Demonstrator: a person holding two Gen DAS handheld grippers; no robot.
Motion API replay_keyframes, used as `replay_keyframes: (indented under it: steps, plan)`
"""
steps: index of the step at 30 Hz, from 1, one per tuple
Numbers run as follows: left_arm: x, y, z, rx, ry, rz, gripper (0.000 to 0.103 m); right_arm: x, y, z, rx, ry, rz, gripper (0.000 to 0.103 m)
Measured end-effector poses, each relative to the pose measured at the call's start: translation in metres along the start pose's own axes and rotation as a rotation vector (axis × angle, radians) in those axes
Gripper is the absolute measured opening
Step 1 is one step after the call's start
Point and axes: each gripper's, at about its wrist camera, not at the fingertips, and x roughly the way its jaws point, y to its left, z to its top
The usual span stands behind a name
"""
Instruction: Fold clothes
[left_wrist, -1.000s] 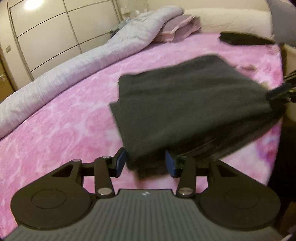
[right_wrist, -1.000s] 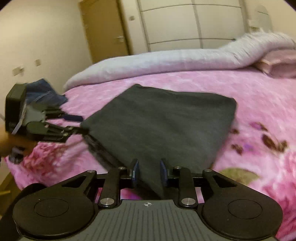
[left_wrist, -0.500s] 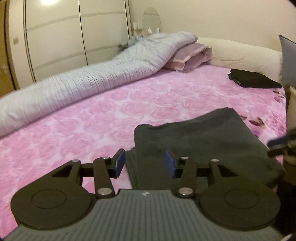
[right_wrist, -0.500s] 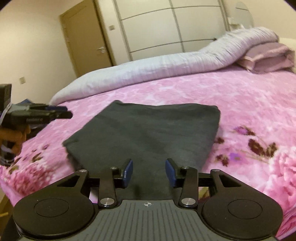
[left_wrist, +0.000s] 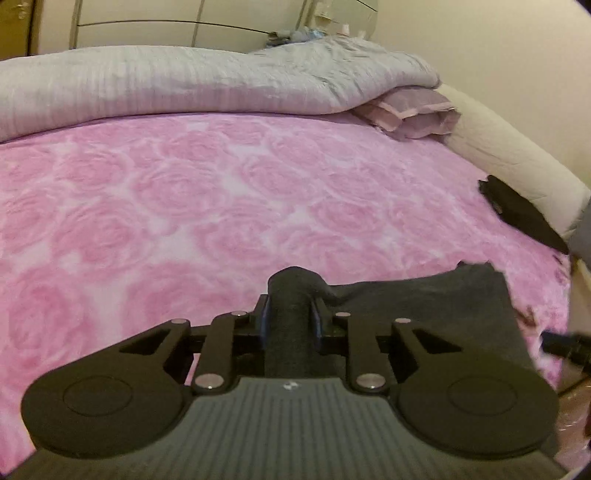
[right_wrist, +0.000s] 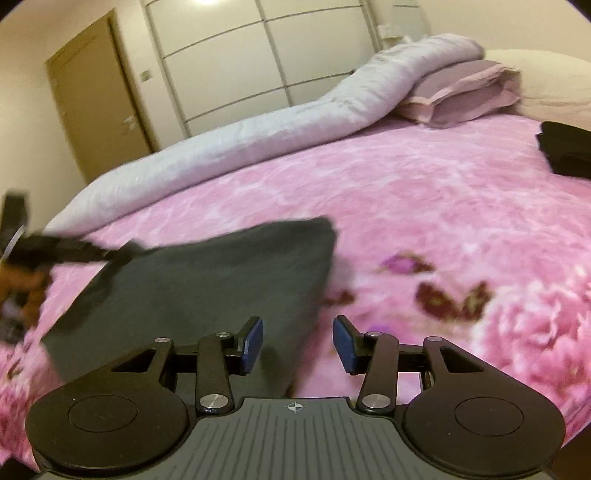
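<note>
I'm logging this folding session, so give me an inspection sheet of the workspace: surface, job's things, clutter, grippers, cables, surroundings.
Surface: pink rose-print bedspread, mostly bare.
Job's things: folded dark grey garment near the bed's front edge; second folded black garment by the headboard.
Clutter: rolled grey duvet along the far side; mauve pillows.
Grippers: left gripper closing, with a bunched corner of the grey garment between its pads; right gripper opening, its pads not pressing on the cloth.
Cables: nothing seen.
Surroundings: white wardrobe, wooden door, padded headboard.
</note>
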Motion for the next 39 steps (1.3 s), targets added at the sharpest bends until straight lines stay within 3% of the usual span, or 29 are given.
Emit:
replay_keyframes:
  steps: [3, 6, 9, 12, 17, 20, 24, 28, 30, 33, 39]
  plan:
    - [0.010, 0.013, -0.008, -0.075, -0.005, -0.009, 0.021, 0.016, -0.002, 0.014, -0.045, -0.025, 0.021, 0.048]
    - [0.012, 0.012, -0.006, -0.050, 0.004, 0.000, 0.022, 0.045, -0.003, 0.033, -0.087, -0.031, 0.025, 0.048]
    - [0.013, 0.014, -0.006, -0.049, 0.015, -0.004, 0.023, 0.087, -0.015, 0.047, -0.068, 0.051, -0.048, 0.048]
    - [0.014, 0.017, -0.007, -0.077, 0.018, -0.008, 0.024, 0.113, -0.036, 0.048, -0.036, 0.114, -0.024, 0.058]
    - [-0.002, 0.008, -0.005, -0.043, 0.000, 0.028, 0.026, 0.054, -0.020, 0.038, -0.064, 0.040, -0.037, 0.058]
    - [-0.035, -0.008, -0.011, 0.036, -0.040, 0.088, 0.021, 0.006, 0.001, 0.020, -0.091, -0.006, 0.030, 0.058]
    - [-0.087, -0.029, -0.037, 0.127, -0.078, 0.043, 0.022, -0.043, 0.036, -0.018, -0.142, -0.024, 0.137, 0.058]
    - [-0.094, -0.043, -0.080, 0.249, -0.003, 0.070, 0.026, -0.030, 0.059, -0.061, -0.219, 0.072, 0.104, 0.058]
    - [-0.090, -0.042, -0.098, 0.288, -0.035, 0.084, 0.027, -0.027, 0.059, -0.070, -0.209, 0.059, 0.083, 0.058]
    - [-0.102, -0.044, -0.093, 0.245, -0.053, 0.099, 0.024, -0.034, 0.064, -0.060, -0.181, 0.068, 0.077, 0.058]
    - [-0.098, -0.063, -0.107, 0.392, -0.041, 0.128, 0.027, -0.055, 0.098, -0.052, -0.299, -0.010, 0.151, 0.058]
